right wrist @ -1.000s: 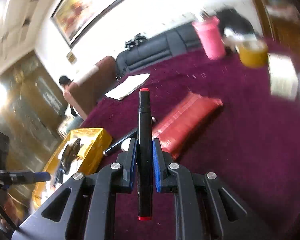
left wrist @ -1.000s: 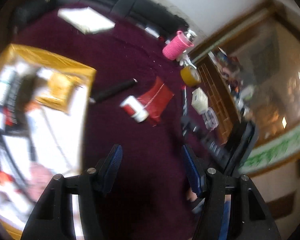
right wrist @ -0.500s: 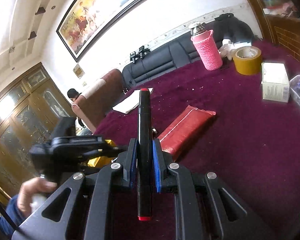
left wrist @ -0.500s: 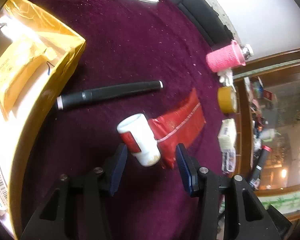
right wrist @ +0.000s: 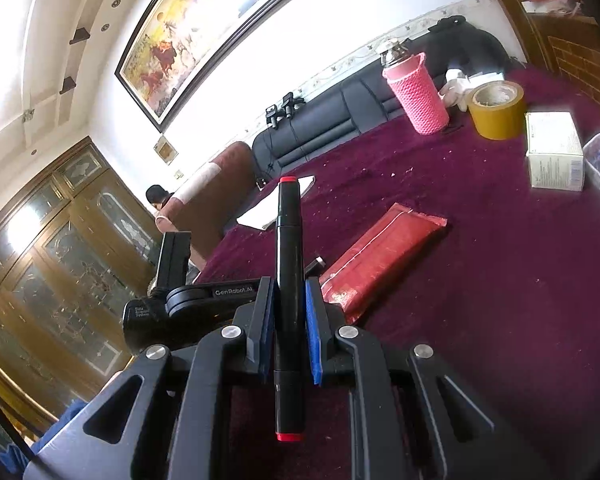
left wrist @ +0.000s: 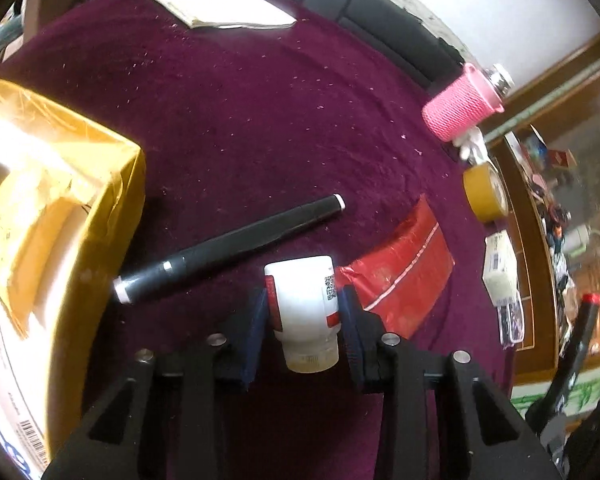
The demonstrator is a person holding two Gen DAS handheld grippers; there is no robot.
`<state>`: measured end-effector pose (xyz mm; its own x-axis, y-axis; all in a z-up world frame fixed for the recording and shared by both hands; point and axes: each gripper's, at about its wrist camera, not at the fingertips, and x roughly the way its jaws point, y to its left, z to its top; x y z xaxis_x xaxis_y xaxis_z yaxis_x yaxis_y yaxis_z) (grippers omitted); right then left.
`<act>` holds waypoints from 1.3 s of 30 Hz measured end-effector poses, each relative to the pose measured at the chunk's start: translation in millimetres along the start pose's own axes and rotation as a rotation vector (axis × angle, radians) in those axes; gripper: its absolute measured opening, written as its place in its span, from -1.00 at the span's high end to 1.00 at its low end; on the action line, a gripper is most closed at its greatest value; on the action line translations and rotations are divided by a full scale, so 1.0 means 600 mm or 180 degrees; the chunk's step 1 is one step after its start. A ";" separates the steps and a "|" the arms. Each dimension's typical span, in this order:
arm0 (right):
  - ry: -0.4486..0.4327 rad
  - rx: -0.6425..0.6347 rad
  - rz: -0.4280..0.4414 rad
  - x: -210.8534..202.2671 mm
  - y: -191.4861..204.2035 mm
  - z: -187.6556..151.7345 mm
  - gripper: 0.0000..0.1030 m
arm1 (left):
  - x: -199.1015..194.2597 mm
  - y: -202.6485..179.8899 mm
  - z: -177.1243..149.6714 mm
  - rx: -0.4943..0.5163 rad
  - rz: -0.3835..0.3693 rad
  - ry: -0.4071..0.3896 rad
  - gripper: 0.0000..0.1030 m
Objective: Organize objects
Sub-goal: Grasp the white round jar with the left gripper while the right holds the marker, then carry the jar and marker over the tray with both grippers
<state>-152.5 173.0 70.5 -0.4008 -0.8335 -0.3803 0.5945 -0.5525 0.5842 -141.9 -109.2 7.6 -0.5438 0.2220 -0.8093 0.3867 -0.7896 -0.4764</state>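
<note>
- Maroon velvet tablecloth (left wrist: 260, 128) spreads under both my grippers, dotted with pale crumbs, with a black leather sofa (right wrist: 332, 120) behind it and a framed painting (right wrist: 204, 32) on the white wall.
- My left gripper (left wrist: 302, 312) points steeply down at a white plastic bottle with a red label (left wrist: 302, 300); the bottle lies between my blue pads and the jaws are closing on it, both pads right against its sides.
- Just beyond and to the left of that gripper lies a long black pen-shaped tube with white ends (left wrist: 228, 252), flat on the cloth and slanted.
- To its right, almost touching the bottle, lies a flat red foil packet (left wrist: 400, 272).
- Left of that gripper sits a yellow taped cardboard box (left wrist: 112, 216), open, with a yellow padded envelope (left wrist: 24, 224) inside.
- My right gripper (right wrist: 288, 320) is clamped together on a black marker with red end caps (right wrist: 288, 280), which runs straight along the fingers and sticks out past them.
- Far ahead of the right gripper, to the right, stand a flask in a pink knitted sleeve (right wrist: 418, 92), a roll of yellow-brown tape (right wrist: 498, 110) and a small white carton (right wrist: 554, 156).
- A white notepad (left wrist: 216, 4) lies at the far edge of the cloth.
</note>
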 end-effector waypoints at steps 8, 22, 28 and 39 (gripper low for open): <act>0.0048 -0.0032 -0.0047 0.008 0.000 -0.005 0.76 | -0.043 -0.011 -0.045 0.0331 -0.0045 -0.0045 0.43; 0.0077 -0.0148 -0.0102 0.014 0.009 -0.011 0.76 | -0.127 -0.002 -0.121 0.0696 -0.0233 -0.0334 0.43; 0.0166 -0.0239 -0.0158 0.030 0.013 -0.018 0.76 | -0.184 0.020 -0.143 0.0812 -0.0286 -0.0579 0.43; 0.0344 -0.0193 -0.0287 0.059 0.010 -0.037 0.76 | -0.280 0.069 -0.166 0.1099 -0.0050 -0.1213 0.42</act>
<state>-147.5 139.8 44.7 -0.3790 -0.7748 -0.5061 0.6019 -0.6218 0.5011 39.7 -121.9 89.5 -0.8053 0.0618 -0.5896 0.1427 -0.9451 -0.2941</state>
